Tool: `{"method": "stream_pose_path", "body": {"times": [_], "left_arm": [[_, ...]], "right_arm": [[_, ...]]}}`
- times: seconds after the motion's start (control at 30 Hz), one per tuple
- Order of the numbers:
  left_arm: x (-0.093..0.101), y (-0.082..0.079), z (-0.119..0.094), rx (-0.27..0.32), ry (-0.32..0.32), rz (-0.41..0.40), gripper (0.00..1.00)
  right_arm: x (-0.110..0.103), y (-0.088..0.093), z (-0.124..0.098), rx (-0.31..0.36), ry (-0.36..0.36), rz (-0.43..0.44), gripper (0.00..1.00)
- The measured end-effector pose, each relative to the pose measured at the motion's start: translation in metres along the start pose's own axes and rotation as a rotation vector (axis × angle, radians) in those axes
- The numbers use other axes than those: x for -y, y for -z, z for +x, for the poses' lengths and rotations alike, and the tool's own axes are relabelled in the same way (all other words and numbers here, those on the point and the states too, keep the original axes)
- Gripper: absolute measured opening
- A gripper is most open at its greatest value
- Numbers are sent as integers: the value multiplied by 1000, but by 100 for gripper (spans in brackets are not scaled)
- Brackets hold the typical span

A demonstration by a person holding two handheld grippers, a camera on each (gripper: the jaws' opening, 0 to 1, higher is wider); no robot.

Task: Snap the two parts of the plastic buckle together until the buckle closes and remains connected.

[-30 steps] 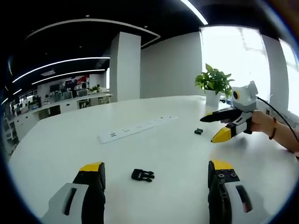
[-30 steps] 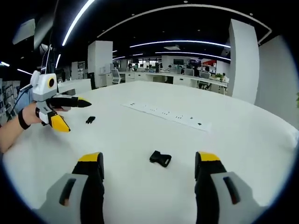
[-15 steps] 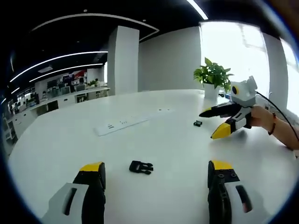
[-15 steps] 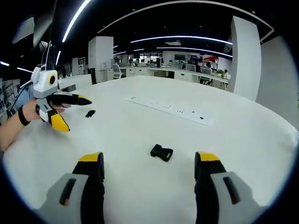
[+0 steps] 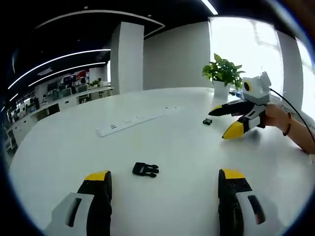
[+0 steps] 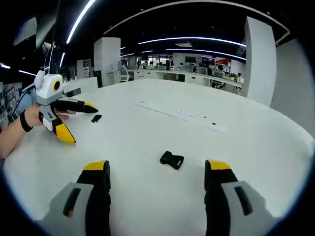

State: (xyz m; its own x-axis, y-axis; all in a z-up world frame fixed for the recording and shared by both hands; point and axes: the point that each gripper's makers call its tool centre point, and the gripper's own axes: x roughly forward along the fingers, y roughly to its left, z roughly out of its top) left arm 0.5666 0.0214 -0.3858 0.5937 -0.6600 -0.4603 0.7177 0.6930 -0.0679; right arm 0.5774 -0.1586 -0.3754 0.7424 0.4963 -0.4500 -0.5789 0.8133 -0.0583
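Little has changed since the earlier frames. Both grippers are kept spread wide and nothing is held: the left gripper [image 5: 165, 184], the right gripper [image 6: 157, 184]. One buckle part [image 5: 145, 169] is seen low at centre on the white table [image 5: 172, 132], between the jaws. A second part [image 5: 207, 121] lies at right, just beside the right gripper's tips.

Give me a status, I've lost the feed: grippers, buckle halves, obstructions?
Left gripper open, empty. Right gripper open, empty. Pronged buckle half and socket half lie apart on the white table, unjoined. Power strip off to the side, path clear.
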Motion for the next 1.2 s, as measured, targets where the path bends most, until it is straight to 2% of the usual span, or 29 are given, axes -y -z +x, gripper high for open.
{"method": "stream_pose_path", "body": {"times": [0.23,0.63,0.87,1.07,1.2], "left_arm": [[-5,-4,2,6,-1,1,91],[1,-4,8,2,13,24,89],[13,-1,6,4,45,42,80],[14,0,5,1,52,45,77],[12,0,4,6,52,43,67]], "right_arm": [[1,-1,0,-1,1,-2,78],[-4,-1,-1,0,-12,0,78],[-7,-3,-1,9,-23,6,78],[-6,-2,0,7,-20,7,78],[-5,-1,0,4,-20,5,78]]}}
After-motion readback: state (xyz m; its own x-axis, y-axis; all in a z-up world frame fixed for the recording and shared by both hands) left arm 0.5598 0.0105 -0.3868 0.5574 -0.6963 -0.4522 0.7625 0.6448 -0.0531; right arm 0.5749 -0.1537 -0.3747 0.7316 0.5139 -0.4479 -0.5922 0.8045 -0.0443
